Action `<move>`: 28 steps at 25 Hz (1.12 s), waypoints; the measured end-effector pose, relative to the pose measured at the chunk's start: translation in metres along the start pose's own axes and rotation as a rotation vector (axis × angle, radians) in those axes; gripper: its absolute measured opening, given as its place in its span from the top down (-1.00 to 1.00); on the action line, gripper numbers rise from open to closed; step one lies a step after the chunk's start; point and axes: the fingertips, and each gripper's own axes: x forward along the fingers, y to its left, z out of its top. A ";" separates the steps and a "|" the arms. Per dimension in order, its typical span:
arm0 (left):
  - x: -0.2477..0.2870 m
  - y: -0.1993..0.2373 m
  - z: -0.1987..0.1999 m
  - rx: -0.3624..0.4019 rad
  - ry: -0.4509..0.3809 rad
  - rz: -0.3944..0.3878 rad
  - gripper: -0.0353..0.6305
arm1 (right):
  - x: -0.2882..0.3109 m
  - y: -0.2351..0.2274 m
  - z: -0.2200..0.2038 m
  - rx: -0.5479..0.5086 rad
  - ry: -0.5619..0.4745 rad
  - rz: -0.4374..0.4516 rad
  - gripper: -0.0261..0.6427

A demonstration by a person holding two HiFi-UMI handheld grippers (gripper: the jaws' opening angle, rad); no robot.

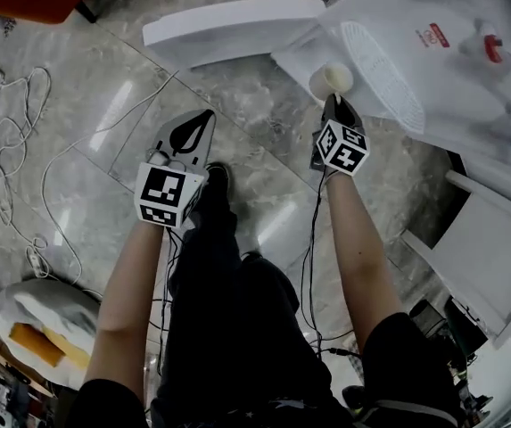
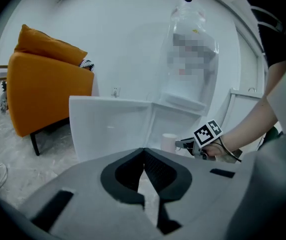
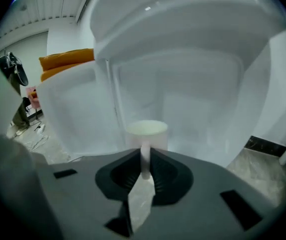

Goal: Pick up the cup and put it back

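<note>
Status: the pick-up appears complete and the put-back outstanding. White cup [image 3: 146, 133] is gripped by its handle, the right gripper [image 3: 146, 160] clenched on it, jaws nearly together with the handle pinched between them. Cup hangs upright just in front of the white water dispenser [image 1: 433, 69], near its open lower compartment. Whether it touches any surface cannot be told; no resting place is confirmed.

Left gripper [image 2: 143, 151] is closed with its jaws meeting, and holds nothing. It stands well apart from the cup.

Pose: both forearms extend forward over the marble floor [image 1: 103, 105]. Both grippers tilt downward, the right one aimed at the dispenser.
</note>
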 end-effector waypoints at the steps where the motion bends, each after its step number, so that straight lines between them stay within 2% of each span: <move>1: 0.013 0.005 -0.010 0.010 -0.006 -0.007 0.87 | 0.018 -0.008 -0.003 0.015 -0.012 -0.014 0.78; 5: 0.054 0.022 -0.034 0.042 -0.032 -0.017 0.87 | 0.073 -0.033 -0.005 0.048 -0.068 -0.056 0.78; 11: 0.081 0.028 -0.048 0.056 -0.054 -0.042 0.87 | 0.112 -0.053 -0.001 -0.039 -0.116 -0.102 0.78; 14: 0.082 0.027 -0.047 0.058 -0.065 -0.042 0.87 | 0.117 -0.054 -0.002 -0.034 -0.123 -0.124 0.77; 16: 0.076 0.022 -0.047 0.053 -0.068 -0.046 0.87 | 0.116 -0.055 -0.007 0.004 -0.106 -0.145 0.75; 19: 0.065 0.016 -0.044 0.057 -0.061 -0.053 0.87 | 0.108 -0.054 -0.009 0.061 -0.089 -0.154 0.42; 24: 0.041 0.010 -0.026 0.062 -0.037 -0.033 0.87 | 0.075 -0.038 0.005 0.042 -0.071 -0.138 0.37; 28: 0.000 -0.018 0.017 0.069 -0.049 -0.036 0.87 | 0.015 -0.003 0.024 0.060 -0.070 -0.069 0.38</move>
